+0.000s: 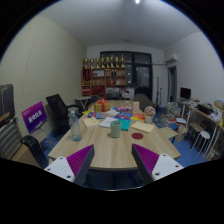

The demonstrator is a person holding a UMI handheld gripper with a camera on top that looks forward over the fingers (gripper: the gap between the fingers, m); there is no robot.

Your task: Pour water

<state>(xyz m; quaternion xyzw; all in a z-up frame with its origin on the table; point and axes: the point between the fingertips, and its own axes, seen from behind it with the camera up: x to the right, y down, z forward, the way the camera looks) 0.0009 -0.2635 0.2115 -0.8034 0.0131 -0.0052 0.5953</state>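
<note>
A clear plastic water bottle (74, 126) stands upright on the wooden table (110, 152), ahead of my fingers and to the left. A teal cup (115, 128) stands near the table's middle, beyond the fingers, with a small red coaster (137, 136) to its right. My gripper (112, 162) is held above the table's near end. Its two fingers (78, 160) with purple pads stand wide apart with nothing between them.
Papers and boxes (122, 112) clutter the far half of the table. Black office chairs (57, 108) stand at the left. A desk with a monitor (186, 94) is at the right, and shelves (106, 78) line the back wall.
</note>
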